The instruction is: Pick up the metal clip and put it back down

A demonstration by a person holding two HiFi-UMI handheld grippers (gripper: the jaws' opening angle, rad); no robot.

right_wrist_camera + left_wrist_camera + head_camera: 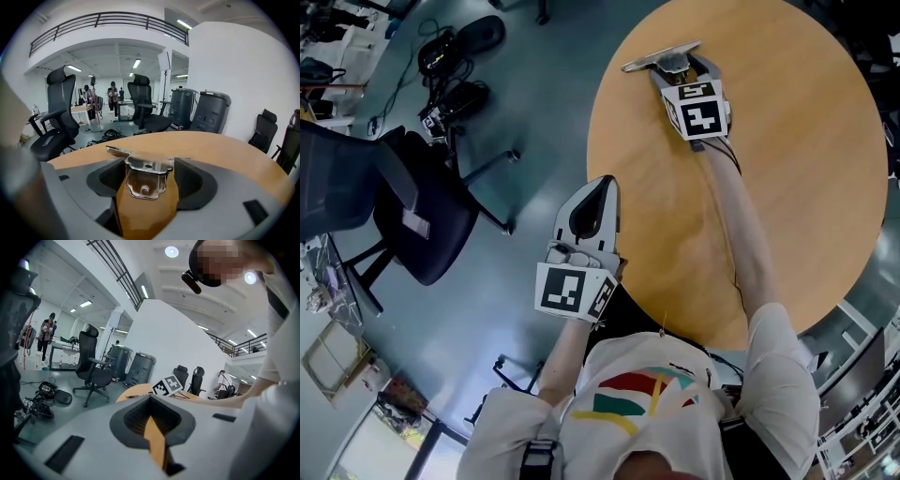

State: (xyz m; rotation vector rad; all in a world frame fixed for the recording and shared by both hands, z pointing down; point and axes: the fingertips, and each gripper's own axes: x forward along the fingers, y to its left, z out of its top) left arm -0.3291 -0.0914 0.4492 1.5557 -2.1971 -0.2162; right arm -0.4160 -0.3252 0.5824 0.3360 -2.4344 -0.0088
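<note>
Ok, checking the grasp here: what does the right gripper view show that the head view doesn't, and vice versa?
Right gripper view only: the metal clip up close, clamped in the right gripper, plus two grey bins behind. Head view only: the left gripper at the near edge of the table. Both: that round wooden table and the clip.

Open tabletop (787, 187) spreads right of and behind my right gripper (672, 66), giving room to pass. The metal clip (642, 62) fills the gap between its jaws at the far rim. Left of my left gripper (602, 192), an office chair (422, 211) and cables (450, 94) crowd the floor.
</note>
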